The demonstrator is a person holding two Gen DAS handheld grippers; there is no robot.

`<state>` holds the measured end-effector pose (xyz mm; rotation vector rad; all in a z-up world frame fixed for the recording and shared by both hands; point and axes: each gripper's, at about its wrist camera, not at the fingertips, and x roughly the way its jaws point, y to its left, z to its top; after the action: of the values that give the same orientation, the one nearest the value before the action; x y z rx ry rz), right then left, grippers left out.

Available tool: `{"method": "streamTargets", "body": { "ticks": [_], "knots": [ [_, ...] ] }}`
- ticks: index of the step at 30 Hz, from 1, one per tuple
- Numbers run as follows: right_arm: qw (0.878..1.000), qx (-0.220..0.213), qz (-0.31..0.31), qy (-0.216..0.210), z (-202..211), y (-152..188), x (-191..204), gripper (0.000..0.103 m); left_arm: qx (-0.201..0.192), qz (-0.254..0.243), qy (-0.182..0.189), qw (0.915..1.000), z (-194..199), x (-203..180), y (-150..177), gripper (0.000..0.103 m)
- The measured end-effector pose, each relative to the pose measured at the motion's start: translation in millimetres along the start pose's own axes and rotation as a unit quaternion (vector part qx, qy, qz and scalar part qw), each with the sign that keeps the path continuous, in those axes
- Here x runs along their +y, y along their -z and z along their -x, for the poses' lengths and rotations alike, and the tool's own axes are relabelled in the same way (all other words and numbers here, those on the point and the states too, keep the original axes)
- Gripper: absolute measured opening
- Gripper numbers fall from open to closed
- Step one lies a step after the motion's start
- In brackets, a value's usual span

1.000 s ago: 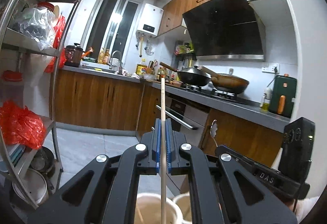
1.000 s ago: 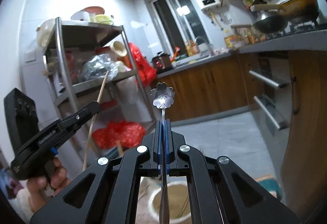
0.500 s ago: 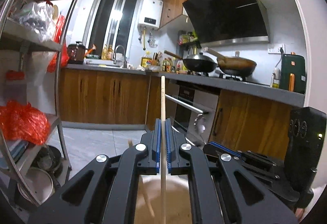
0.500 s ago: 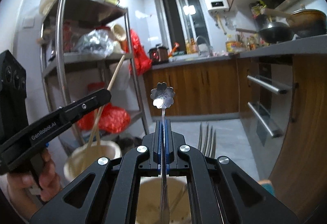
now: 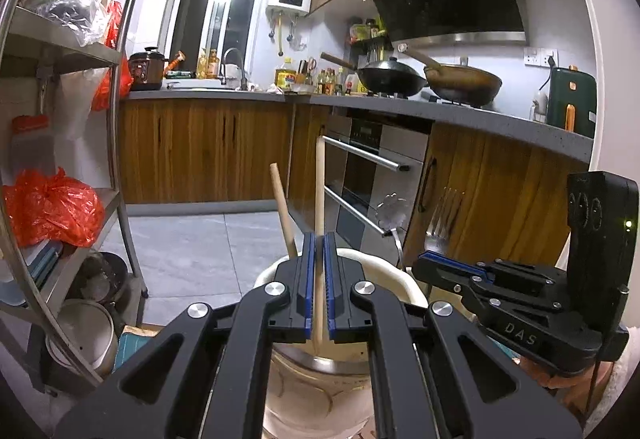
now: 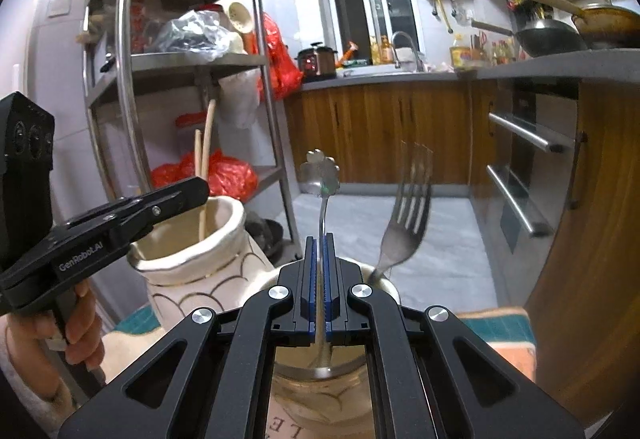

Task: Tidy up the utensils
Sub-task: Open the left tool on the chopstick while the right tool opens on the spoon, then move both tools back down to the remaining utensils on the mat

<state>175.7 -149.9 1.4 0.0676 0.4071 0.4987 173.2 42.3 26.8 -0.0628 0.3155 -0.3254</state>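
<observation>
Pale wooden chopstick, flower-ended metal spoon

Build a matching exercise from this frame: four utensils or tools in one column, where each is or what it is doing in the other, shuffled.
Things:
1. fork
2. flower-ended spoon
3. left tool
4. loose chopstick

Places or states:
A. clamped between the right tool's pads
B. standing free in the right-hand jar, tines up
C. leaning in the scalloped jar, not gripped
D. shut on a chopstick above the scalloped jar

Pairs: 1-B, 2-A, 3-D, 4-C
</observation>
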Motion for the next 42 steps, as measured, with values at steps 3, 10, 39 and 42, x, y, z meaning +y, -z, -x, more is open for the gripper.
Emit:
{"method": "streamTargets", "body": {
  "ticks": [3, 10, 39, 42],
  "knots": [
    [1.0, 0.001, -0.007, 0.0, 2.0, -0.1, -1.1, 0.004, 0.005, -0.007, -0.002, 1.0, 0.0, -2.8, -1.0, 0.005],
    [1.0, -0.012, -0.019, -0.005, 33.8, -2.1, -4.0, 0.016, -0.005, -0.02, -0.007, 0.9998, 20.2, -7.9, -2.3, 0.032],
    [0.999, 0.019, 0.017, 0.048, 143.8, 28.7, -4.6, 0.094, 0.029, -0.012, -0.081, 0.9962, 137.4, -23.3, 33.8, 0.097],
    [0.998, 0.034, 0.011, 0.052, 145.4, 37.3, -9.5, 0.095, 0.043, -0.004, -0.08, 0.9958, 138.7, -24.2, 40.8, 0.097]
  ]
}}
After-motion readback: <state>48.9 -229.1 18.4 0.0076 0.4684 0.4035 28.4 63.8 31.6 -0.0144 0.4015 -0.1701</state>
